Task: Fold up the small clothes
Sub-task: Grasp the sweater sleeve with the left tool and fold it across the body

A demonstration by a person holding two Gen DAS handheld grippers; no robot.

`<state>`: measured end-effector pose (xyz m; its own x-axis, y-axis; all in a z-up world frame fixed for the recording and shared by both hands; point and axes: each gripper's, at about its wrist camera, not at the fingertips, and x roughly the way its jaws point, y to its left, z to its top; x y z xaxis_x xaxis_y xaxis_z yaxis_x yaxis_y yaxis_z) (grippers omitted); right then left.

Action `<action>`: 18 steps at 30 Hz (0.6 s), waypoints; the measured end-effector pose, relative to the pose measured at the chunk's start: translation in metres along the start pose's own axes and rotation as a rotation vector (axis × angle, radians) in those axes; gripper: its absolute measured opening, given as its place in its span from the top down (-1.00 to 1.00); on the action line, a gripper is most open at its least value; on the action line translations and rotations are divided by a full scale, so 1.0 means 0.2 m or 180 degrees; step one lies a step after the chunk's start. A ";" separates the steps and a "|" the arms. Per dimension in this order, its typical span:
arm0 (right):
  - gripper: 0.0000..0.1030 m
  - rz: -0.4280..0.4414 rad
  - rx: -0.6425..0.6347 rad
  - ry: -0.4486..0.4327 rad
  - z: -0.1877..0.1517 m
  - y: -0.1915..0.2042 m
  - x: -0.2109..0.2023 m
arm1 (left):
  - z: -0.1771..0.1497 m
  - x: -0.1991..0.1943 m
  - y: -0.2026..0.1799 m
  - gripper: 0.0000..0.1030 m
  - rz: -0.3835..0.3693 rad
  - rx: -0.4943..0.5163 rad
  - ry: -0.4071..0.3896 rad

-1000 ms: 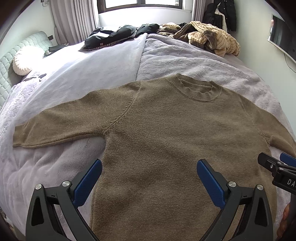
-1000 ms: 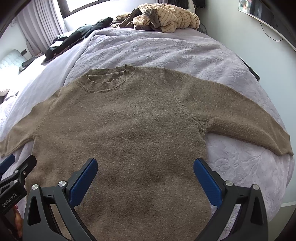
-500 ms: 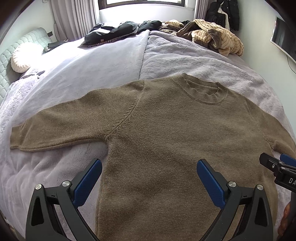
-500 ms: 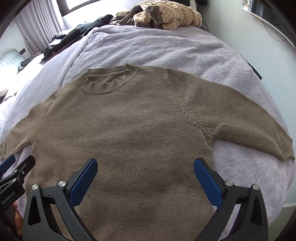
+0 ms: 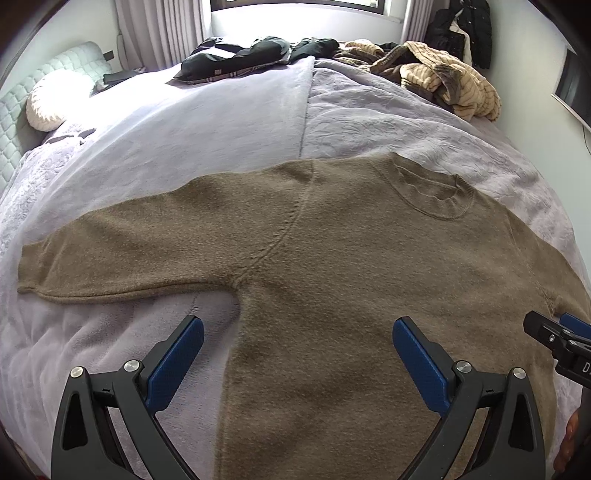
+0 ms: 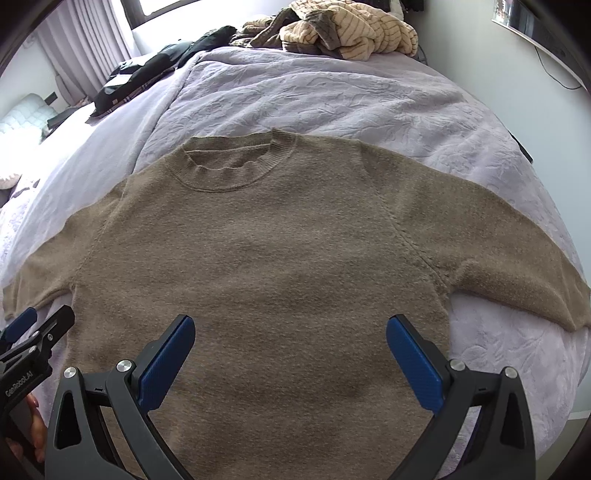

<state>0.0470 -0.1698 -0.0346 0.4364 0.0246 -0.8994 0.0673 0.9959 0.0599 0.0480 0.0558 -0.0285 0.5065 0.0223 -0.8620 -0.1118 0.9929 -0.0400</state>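
Brown sweater (image 5: 332, 277) lies flat, front up, on lavender bedspread (image 6: 332, 96), both sleeves spread out to the sides; fuzzy knit, ribbed round collar, raglan seams. Bedspread has embossed leaf texture on one half, smooth plush on the other. My left gripper (image 5: 297, 363) hangs over the lower body, fingers wide apart, grasping nothing. My right gripper (image 6: 290, 360) likewise spread, empty, blue ribbed pads (image 6: 413, 363). Heap of striped tan clothes (image 6: 354, 31) at far edge.
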 end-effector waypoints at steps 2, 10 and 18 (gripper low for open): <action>-1.00 0.0011 -0.0017 0.0005 0.00 0.03 0.00 | 0.00 0.01 0.03 -0.99 0.0010 -0.0033 0.0000; -1.00 0.0083 -0.0140 0.0043 -0.03 0.17 0.00 | -0.01 0.02 0.24 -0.99 -0.0053 -0.0261 -0.0020; -1.00 0.0261 -0.0377 0.0121 -0.11 0.37 0.01 | -0.11 0.04 0.87 -0.99 -0.0239 -0.1145 -0.0178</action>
<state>0.0328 -0.0936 -0.0425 0.4017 0.1074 -0.9094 -0.0746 0.9936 0.0844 0.0136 0.2262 -0.0523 0.5696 -0.0329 -0.8213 -0.3609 0.8877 -0.2859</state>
